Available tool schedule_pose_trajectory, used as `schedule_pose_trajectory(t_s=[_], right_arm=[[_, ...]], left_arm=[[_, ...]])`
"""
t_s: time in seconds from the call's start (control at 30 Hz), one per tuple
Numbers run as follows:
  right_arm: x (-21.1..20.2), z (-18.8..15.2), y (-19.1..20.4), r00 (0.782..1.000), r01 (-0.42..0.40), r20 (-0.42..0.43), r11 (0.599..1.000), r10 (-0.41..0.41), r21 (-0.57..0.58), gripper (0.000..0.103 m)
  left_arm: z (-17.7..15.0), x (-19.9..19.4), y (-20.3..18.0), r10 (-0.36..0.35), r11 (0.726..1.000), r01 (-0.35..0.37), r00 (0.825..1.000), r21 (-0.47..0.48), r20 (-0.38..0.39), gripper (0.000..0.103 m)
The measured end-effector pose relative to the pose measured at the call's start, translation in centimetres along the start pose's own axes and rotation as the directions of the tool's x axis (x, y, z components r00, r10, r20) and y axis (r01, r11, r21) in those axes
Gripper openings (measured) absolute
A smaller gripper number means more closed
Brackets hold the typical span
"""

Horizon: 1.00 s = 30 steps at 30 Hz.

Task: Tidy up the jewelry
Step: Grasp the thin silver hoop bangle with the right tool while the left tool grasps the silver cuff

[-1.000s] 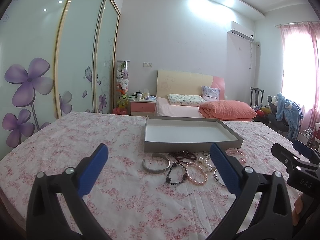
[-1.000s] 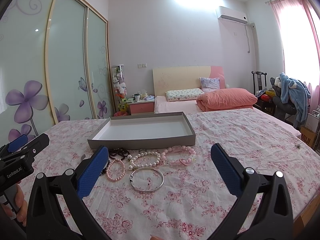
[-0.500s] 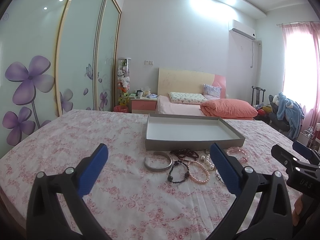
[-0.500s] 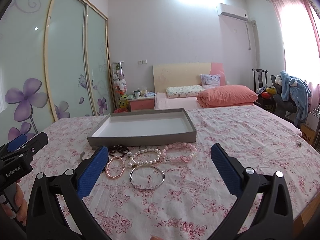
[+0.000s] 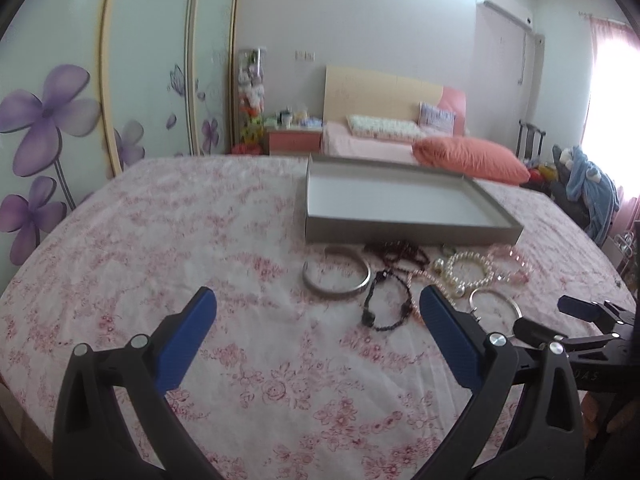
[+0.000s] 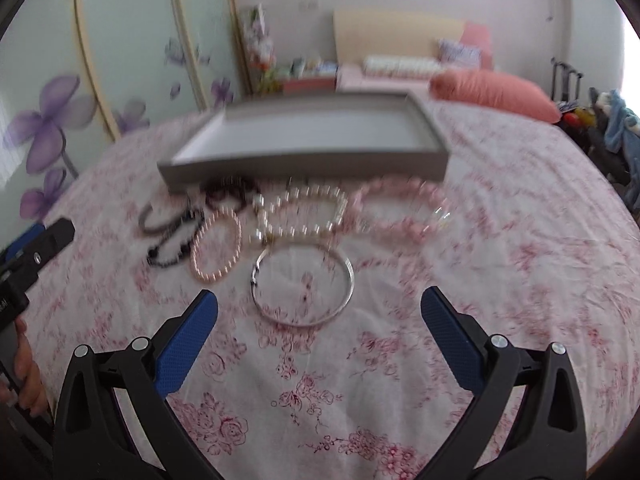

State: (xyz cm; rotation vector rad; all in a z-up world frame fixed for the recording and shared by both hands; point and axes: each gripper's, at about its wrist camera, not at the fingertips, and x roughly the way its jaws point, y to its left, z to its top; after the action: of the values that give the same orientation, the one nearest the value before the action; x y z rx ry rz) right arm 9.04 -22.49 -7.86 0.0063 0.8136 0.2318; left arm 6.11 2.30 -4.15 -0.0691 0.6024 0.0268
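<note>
Several bracelets lie on the floral cloth in front of a grey tray (image 5: 404, 236) (image 6: 304, 164) whose white inside shows nothing in it. A wide silver cuff (image 5: 336, 286), a black bead bracelet (image 5: 386, 312) (image 6: 176, 244), a pink pearl bracelet (image 6: 218, 248), a white pearl bracelet (image 6: 300, 214) (image 5: 470, 270), a pink bead bracelet (image 6: 400, 212) and a thin silver bangle (image 6: 304, 284) (image 5: 494, 304) are there. My left gripper (image 5: 316, 308) is open and empty, short of the cuff. My right gripper (image 6: 320, 308) is open and empty, just short of the thin bangle.
The table (image 5: 160, 240) is round with a pink floral cloth. A dark bead bracelet (image 5: 396, 250) lies against the tray front. Behind are a bed (image 5: 400, 136), a wardrobe with purple flowers (image 5: 48, 120) and a chair with clothes (image 5: 588, 188).
Both grippers have moved forward and tilted down toward the jewelry, the right one more. The bracelets look larger and closer. Both stay open.
</note>
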Motion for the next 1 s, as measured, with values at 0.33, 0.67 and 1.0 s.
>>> schedule_pose_trajectory(t_s=[0.33,0.67,1.0], right_arm=[[3.2,0.6,1.7,0.992,0.031,-0.120,0.996,-0.041,-0.088,0.085],[2.5,0.4,1.6,0.994,0.034,-0.096,0.995,-0.044,-0.096,0.071],[2.9,1.0,0.8,0.995,0.025,-0.096,0.997,-0.033,-0.078,0.071]], left_arm=[[0.8,2.8,0.4,-0.018,1.000,0.019,0.995,0.011,-0.100,0.099],[1.2,6.2,0.5,-0.040,0.999,0.036,0.974,-0.024,-0.222,0.099],[3.5,12.1,-0.8,0.037,0.996,-0.062,0.939,-0.059,-0.343,0.099]])
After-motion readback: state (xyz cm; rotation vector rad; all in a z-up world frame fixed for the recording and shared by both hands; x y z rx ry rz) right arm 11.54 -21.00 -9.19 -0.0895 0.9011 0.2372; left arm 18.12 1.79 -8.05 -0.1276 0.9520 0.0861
